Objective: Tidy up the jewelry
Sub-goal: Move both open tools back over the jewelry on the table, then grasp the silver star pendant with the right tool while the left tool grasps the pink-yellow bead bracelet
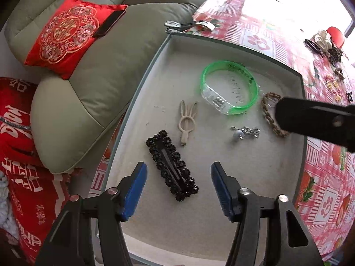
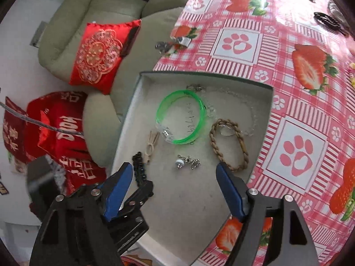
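Note:
A grey-lined tray [image 1: 255, 173] [image 2: 195, 195] holds a green bangle [image 1: 229, 87] [image 2: 180, 116], a beige rabbit-shaped clip [image 1: 187, 120] [image 2: 152, 146], a black beaded hair clip [image 1: 172, 165] [image 2: 139, 168], a small silver charm [image 1: 245, 132] [image 2: 188, 162], a braided tan bracelet [image 1: 271, 115] [image 2: 228, 144] and a clear chain [image 2: 244, 102]. My left gripper [image 1: 178, 187] is open and empty just above the black clip. My right gripper [image 2: 174, 188] is open and empty over the tray, near the charm. The right gripper's body covers part of the braided bracelet in the left wrist view.
The tray sits on a red strawberry-and-paw tablecloth [image 2: 299, 133]. More hair accessories lie at the far right [image 1: 328, 48] [image 2: 328, 20]. A metal clip [image 1: 188, 25] [image 2: 170, 44] lies beyond the tray. A grey sofa [image 1: 93, 84] with a red cushion [image 1: 66, 33] stands left.

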A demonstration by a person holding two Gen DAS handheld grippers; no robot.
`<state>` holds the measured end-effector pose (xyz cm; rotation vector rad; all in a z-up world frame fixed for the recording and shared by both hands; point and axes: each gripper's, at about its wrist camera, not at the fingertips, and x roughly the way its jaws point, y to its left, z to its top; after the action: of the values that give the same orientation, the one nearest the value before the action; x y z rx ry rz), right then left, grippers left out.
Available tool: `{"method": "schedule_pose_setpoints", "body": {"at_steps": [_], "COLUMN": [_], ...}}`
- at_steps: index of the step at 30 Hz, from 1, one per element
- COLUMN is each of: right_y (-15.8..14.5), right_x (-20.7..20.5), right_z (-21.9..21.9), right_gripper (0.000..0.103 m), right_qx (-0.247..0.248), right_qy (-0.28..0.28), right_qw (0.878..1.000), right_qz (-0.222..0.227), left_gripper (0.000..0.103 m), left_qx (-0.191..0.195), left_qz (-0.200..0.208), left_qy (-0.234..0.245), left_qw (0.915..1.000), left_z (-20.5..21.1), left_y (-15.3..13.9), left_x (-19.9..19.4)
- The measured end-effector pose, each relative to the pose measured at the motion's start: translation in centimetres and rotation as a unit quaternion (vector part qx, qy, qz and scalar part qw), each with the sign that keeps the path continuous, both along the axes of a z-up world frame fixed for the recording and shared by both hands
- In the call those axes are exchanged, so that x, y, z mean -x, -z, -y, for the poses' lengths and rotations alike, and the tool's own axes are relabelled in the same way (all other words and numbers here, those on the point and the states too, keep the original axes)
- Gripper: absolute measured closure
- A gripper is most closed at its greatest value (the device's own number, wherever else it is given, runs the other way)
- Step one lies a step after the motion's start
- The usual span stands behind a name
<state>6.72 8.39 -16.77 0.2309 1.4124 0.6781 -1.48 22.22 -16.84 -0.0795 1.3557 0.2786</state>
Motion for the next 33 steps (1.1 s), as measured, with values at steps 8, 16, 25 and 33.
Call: {"method": "schedule_pose_setpoints", "body": {"at_steps": [8,16,25,33], "right_y": [-2.6,-3.5,-2.7,-0.7], "right_x": [0.7,0.9,-0.3,-2.2], "right_z": [5.0,15.2,25.3,27.7], "right_gripper": [0.014,0.014,0.017,0.055], "right_qx": [-0.016,0.057,0.137,0.147], "right_qy": [0.048,0.137,0.215,0.215], "right_qw": [0.999,0.988,0.965,0.964], "right_qz": [0.015,0.040,0.060,0.055], "left_gripper": [0.000,0.000,0.000,0.000], "left_qx": [-0.018,0.010,0.069,0.080], "left_qz": [0.010,0.036,0.032,0.018], "left_qy": [0.048,0.095,0.126,0.115], "left_qw": [0.9987,0.9948,0.9891,0.9900], "left_z": [3.0,8.3,16.2,20.8], "left_y": [-2.0,-4.4,-5.0,-3.6], "left_x": [-1.1,-3.6,-6.8,-9.7]}}
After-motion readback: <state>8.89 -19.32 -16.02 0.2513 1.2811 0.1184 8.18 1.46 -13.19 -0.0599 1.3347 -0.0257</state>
